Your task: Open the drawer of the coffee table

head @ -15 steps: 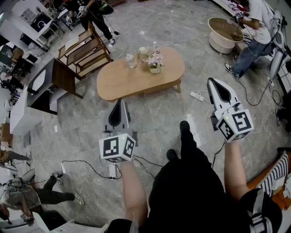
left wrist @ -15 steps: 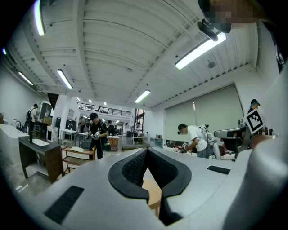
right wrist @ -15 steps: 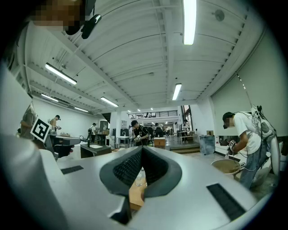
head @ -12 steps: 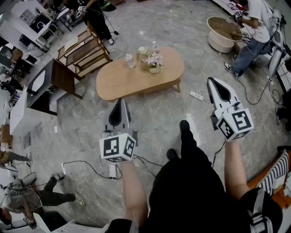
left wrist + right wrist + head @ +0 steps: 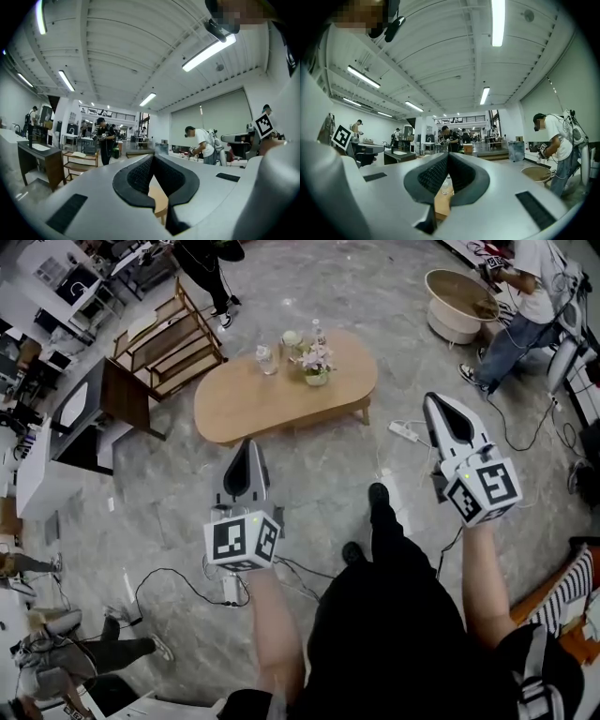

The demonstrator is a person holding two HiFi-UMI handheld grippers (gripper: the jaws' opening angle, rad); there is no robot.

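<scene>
The oval wooden coffee table [image 5: 272,399] stands on the grey stone floor ahead of me; no drawer shows from above. A glass [image 5: 265,359], a cup, a bottle and a small flower pot [image 5: 316,364] stand on its far side. My left gripper [image 5: 247,448] is held level just short of the table's near edge, jaws shut and empty. My right gripper [image 5: 432,403] hangs off the table's right end, also shut and empty. In the left gripper view the shut gripper [image 5: 152,157] frames a slice of the table [image 5: 160,202]. In the right gripper view the shut gripper [image 5: 447,155] frames the table [image 5: 442,202].
A wooden shelf rack [image 5: 167,336] and a dark desk [image 5: 98,413] stand left of the table. A power strip [image 5: 405,432] and cables [image 5: 169,577] lie on the floor. A person works at a round tub [image 5: 457,302] at the far right. My feet [image 5: 378,499] are between the grippers.
The table and room have slid slightly up and left in the head view. The person in black at the top has moved farther off. Both grippers stay shut.
</scene>
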